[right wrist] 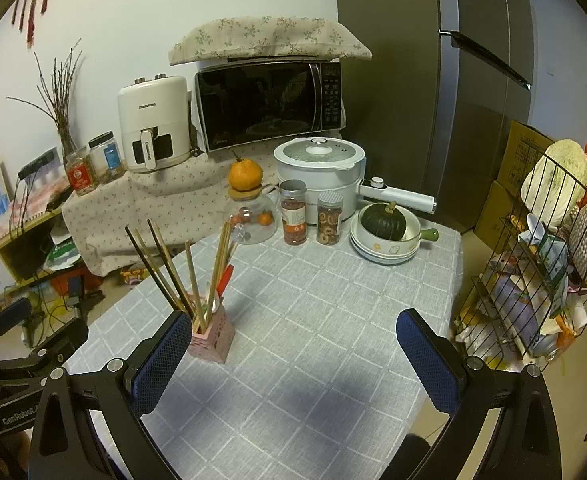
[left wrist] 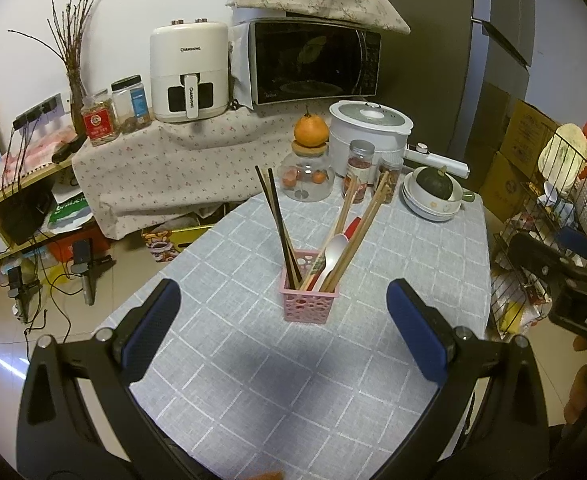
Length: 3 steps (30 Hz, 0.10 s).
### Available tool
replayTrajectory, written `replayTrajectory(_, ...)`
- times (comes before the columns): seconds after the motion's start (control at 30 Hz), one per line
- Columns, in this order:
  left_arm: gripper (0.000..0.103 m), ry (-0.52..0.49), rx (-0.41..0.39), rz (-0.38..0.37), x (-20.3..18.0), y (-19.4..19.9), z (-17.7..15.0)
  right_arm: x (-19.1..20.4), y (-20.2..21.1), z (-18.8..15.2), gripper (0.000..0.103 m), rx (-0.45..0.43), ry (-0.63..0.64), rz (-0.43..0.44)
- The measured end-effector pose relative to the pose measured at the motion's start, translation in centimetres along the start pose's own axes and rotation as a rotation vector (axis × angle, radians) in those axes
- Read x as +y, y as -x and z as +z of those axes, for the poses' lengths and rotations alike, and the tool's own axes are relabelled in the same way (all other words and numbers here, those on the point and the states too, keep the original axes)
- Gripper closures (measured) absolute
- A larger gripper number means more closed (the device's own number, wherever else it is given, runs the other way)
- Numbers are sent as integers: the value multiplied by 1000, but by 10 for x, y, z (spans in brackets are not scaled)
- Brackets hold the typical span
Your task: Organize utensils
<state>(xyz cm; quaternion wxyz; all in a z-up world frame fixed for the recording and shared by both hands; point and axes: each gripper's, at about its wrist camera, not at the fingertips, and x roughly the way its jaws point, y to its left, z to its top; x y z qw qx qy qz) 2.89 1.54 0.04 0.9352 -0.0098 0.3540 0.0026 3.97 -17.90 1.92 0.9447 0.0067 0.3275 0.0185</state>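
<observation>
Already the pink basket (left wrist: 307, 300) stood mid-counter (left wrist: 413, 264), chopsticks (left wrist: 277, 220) and spoon (left wrist: 333, 252) upright inside; both hand-held grippers, left (left wrist: 283, 322) and right (right wrist: 293, 352), hovered nearby, spread empty. Any remaining tidying probably wanted a slow approach.

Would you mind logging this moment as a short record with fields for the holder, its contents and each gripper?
holder: pink basket, upright on the grey checked tablecloth
contents: dark chopsticks, wooden chopsticks, white spoon, a red utensil
left gripper: open, empty, facing the basket
right gripper: open, empty, basket by its left finger
loose utensils on cloth: none seen
</observation>
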Motion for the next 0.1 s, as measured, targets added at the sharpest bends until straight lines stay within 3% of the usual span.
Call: replayTrajectory(0.1,1,-4,14,-5,-1,-4,-1,1,-5,-3,0,12,2,-5)
